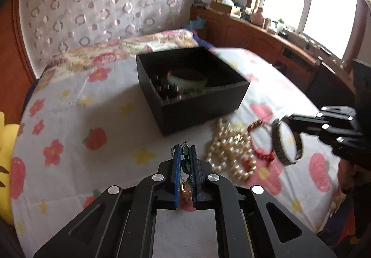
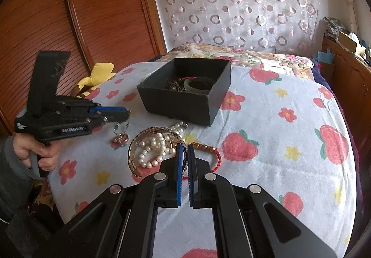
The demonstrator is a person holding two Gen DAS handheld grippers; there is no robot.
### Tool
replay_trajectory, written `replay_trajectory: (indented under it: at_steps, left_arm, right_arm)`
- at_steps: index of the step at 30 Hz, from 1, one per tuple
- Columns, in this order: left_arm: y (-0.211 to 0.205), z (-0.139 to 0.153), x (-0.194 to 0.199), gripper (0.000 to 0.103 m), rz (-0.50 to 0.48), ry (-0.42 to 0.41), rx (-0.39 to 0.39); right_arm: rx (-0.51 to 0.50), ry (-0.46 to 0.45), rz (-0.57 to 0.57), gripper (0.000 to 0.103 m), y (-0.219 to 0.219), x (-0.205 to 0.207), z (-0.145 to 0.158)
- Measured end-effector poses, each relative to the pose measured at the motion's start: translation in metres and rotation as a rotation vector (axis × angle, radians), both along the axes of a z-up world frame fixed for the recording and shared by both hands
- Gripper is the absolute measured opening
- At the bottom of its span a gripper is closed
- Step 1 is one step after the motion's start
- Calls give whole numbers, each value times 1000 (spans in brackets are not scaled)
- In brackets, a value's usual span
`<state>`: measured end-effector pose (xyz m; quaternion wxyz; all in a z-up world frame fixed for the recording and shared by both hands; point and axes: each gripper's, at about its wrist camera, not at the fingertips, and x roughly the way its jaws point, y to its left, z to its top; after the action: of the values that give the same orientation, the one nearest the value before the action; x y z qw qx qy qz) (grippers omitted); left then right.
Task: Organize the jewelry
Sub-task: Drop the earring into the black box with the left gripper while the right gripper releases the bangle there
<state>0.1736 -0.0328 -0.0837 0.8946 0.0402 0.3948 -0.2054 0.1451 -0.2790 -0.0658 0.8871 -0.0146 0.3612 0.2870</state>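
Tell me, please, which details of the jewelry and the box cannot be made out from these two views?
- Black box: left wrist view is motion-blurred; beyond a green bangle, the contents are unclear.
- Same box, right wrist view: the near wall hides its floor; dark pieces there are too small to identify.
- Green necklace: the left gripper covers most of it.
- Silver bangle: the right gripper hides the gripped part.

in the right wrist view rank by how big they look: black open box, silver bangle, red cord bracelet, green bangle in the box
1. Black open box.
2. Silver bangle, held by the right gripper.
3. Red cord bracelet and green bangle: look alike; the green one lies farther off, so unranked.
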Motion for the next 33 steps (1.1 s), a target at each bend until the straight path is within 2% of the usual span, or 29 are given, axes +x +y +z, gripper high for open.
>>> replay_trajectory:
  at_steps: [9,17,23,33]
  left_arm:
    - [-5,51,-5,6,-11,-99,-53]
    - [-14,86,23,6,-4,-159,-76]
    - [-23,83,52,6,8,-150,-63]
    - [-12,45,79,7,72,-64,-66]
  right_arm:
    - [8,-38,-1,5,1,6,19]
    - [11,-105,-12,5,11,31,48]
    - [-34,-124,-35,5,23,59,53]
    - [-100,-82,-65,5,38,104,28]
